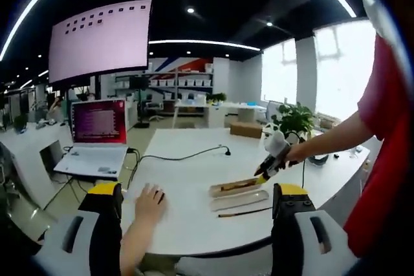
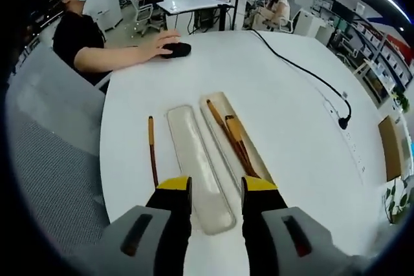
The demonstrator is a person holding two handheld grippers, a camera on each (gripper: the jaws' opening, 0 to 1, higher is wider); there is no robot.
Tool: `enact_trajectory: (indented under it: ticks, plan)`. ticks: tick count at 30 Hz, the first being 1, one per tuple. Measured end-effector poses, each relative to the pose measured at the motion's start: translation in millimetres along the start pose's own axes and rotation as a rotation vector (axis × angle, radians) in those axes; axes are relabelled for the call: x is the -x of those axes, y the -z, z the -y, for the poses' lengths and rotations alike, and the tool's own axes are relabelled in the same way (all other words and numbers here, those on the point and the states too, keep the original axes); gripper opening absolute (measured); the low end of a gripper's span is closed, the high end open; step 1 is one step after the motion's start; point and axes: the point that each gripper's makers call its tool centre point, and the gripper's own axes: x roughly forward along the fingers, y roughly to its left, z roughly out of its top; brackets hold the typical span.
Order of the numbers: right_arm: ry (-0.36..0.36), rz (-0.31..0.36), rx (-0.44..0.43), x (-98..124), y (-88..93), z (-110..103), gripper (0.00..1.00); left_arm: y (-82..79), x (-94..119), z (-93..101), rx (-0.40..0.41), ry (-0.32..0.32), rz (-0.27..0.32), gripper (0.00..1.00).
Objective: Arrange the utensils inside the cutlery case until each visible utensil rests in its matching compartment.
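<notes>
Left gripper view: our left claw (image 1: pixel 197 208) hangs open and empty, well back from the cutlery case (image 1: pixel 236 187) on the counter (image 1: pixel 187 211).

Right gripper view: the right claw (image 2: pixel 217 201) gapes empty above the lid (image 2: pixel 197 166); one utensil (image 2: pixel 152 150), probably a chopstick, lies outside, thin, stiff, light; we'd pinch mid-shaft.

Open-plan office: white bench (image 1: pixel 194 179) with laptop (image 1: pixel 97 137), wall screen (image 1: pixel 100 40), shelving (image 1: pixel 184 82), ceiling strip lights (image 1: pixel 207 44), office chairs (image 2: pixel 143 12).

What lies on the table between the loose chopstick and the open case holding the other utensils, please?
In the right gripper view, the pale case lid lies between the loose chopstick and the open case, on the white table.
</notes>
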Motion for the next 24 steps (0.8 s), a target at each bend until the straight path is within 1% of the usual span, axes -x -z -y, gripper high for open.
enact_trajectory:
  ticks: [1, 4, 5, 6, 7, 8, 9, 11, 12, 13, 14, 16, 18, 19, 20, 21, 22, 23, 24]
  plan:
    - [0.001, 0.000, 0.009, 0.7, -1.8, -0.2, 0.28, 4.1, 1.2, -1.1, 0.046, 0.000, -0.012, 1.00]
    - [0.001, 0.011, -0.004, 2.0, -7.6, 3.4, 0.26, 8.2, 3.6, 0.8, 0.059, 0.020, -0.005, 1.00]
    - [0.007, -0.004, -0.036, 2.7, -7.6, 3.5, 0.26, 10.6, 4.5, 2.1, 0.057, 0.022, -0.004, 1.00]
    - [0.023, -0.041, -0.086, 3.6, -2.4, 5.6, 0.25, 12.3, 4.9, 3.1, 0.060, 0.029, -0.005, 1.00]
    - [0.035, -0.063, -0.114, 4.2, 0.3, 8.4, 0.23, 13.0, 5.5, 5.4, 0.078, 0.043, 0.000, 1.00]
    - [0.026, -0.046, -0.141, 2.6, -2.5, 8.2, 0.22, 12.6, 6.0, 6.0, 0.089, 0.049, 0.008, 1.00]
    - [0.017, -0.022, -0.139, 1.6, -5.7, 7.2, 0.22, 12.9, 6.4, 6.0, 0.095, 0.052, 0.012, 1.00]
    - [0.006, -0.013, -0.144, 0.3, -5.7, 4.5, 0.25, 14.8, 5.6, 5.6, 0.086, 0.051, 0.005, 1.00]
    - [0.003, -0.015, -0.137, -1.5, -4.5, 0.2, 0.26, 17.0, 5.0, 5.2, 0.076, 0.046, -0.007, 1.00]
    - [0.000, -0.018, -0.119, -2.8, -3.5, -3.0, 0.25, 21.4, 3.9, 4.3, 0.050, 0.041, -0.033, 1.00]
    - [0.000, -0.019, -0.078, -4.6, -2.5, -6.1, 0.24, 23.3, 3.3, 4.1, 0.038, 0.040, -0.044, 1.00]
    - [-0.004, -0.023, -0.028, -9.3, 0.0, -13.2, 0.23, 26.5, 1.5, 4.3, 0.024, 0.029, -0.065, 1.00]
    - [-0.012, -0.024, 0.028, -13.2, 1.5, -22.1, 0.23, 26.8, 1.5, 7.7, 0.022, 0.039, -0.070, 1.00]
    - [-0.016, -0.025, 0.044, -14.6, 1.9, -25.4, 0.25, 25.6, 1.3, 10.1, 0.026, 0.051, -0.063, 1.00]
    - [-0.004, -0.008, 0.060, -16.9, -0.2, -28.3, 0.31, 24.9, 0.9, 13.1, 0.036, 0.065, -0.062, 1.00]
    - [0.005, 0.001, 0.061, -18.7, -1.0, -29.3, 0.39, 19.4, 0.5, 15.2, 0.074, 0.073, -0.034, 1.00]
    - [0.001, -0.002, 0.063, -21.3, -0.4, -34.1, 0.46, 14.7, 0.2, 17.3, 0.094, 0.086, -0.008, 1.00]
    - [-0.002, -0.008, 0.062, -22.8, 0.1, -36.7, 0.50, 12.5, 0.2, 20.0, 0.113, 0.104, 0.000, 1.00]
    - [-0.005, -0.010, 0.062, -23.7, 0.7, -38.7, 0.47, 13.1, 0.6, 18.8, 0.115, 0.101, -0.007, 1.00]
